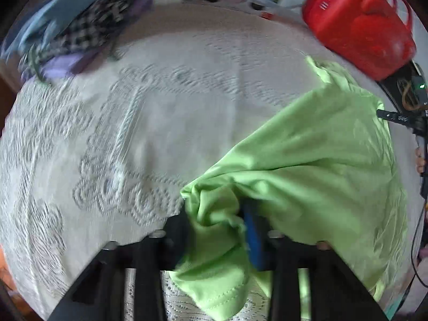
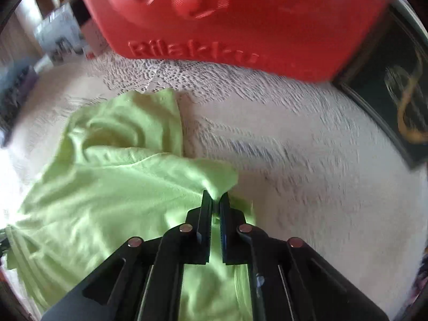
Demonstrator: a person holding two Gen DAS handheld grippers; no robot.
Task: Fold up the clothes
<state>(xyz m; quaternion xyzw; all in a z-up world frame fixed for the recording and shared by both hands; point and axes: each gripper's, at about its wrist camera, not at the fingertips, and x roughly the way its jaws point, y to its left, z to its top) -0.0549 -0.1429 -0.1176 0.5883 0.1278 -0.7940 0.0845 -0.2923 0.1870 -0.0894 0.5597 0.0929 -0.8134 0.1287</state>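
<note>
both grippers are clenched on the lime green shirt [image 1: 307,160]: left gripper [image 1: 216,222] on a bunched edge, right gripper [image 2: 215,200] on another, above the white lace tablecloth [image 1: 120,133], near a red case [image 2: 227,13].

left gripper [image 1: 214,222]: black linkage arms, silver round screw heads, blue pad on one finger | right gripper [image 2: 216,200]: same black linkage, four silver screw heads, ribbed inner finger faces, slotted cut-outs in outer arms
</note>
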